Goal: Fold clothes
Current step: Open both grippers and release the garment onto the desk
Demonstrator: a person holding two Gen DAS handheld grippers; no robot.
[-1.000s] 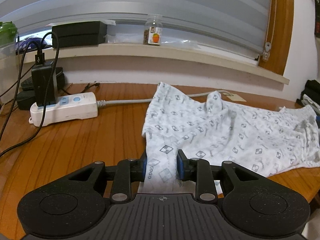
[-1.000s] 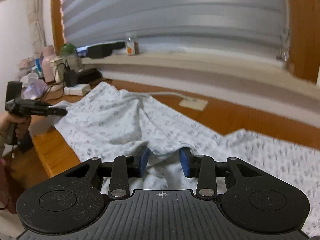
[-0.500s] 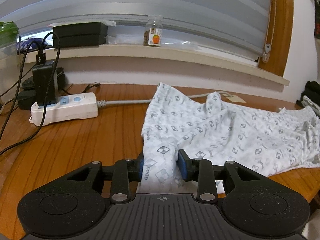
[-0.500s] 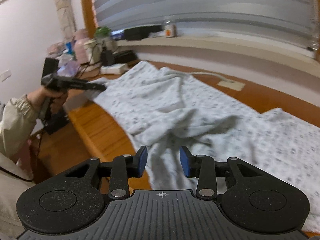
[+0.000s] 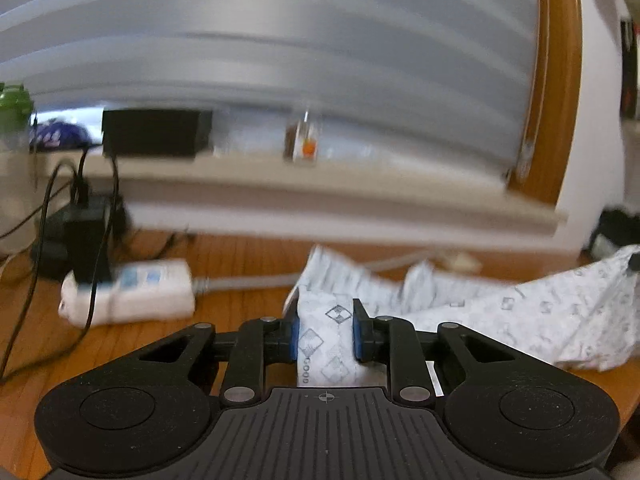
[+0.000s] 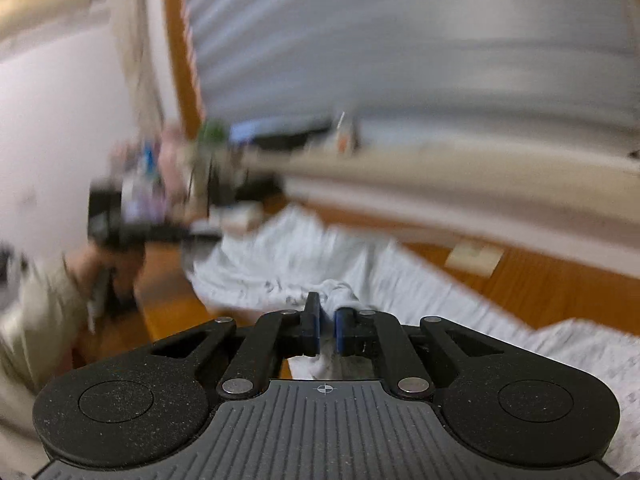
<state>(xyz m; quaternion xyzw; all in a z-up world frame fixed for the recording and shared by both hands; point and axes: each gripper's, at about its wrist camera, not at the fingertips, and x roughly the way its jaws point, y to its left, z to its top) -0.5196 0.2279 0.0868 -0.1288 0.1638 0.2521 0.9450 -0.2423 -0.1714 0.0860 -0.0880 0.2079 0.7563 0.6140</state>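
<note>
Left fingers: the left gripper (image 5: 325, 330) has just been closing and is clenched on a bunched fold of the patterned garment (image 5: 520, 320).
Right fingers: the right gripper (image 6: 327, 330) has just closed, pinching a ridge of the same cloth.
Garment: spread over the wooden surface (image 5: 140, 344), sagging between both grips.
Left of the garment: white power strip (image 5: 132, 292), black adapter, cables.
Behind the garment: window ledge (image 5: 320, 192), small jar (image 5: 303, 142), black box.

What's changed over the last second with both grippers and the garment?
Right gripper has just closed on a bunch of the garment. Left gripper closed further, pinching its edge. Both have lifted, the cloth rising with them. Power strip and table unchanged.
</note>
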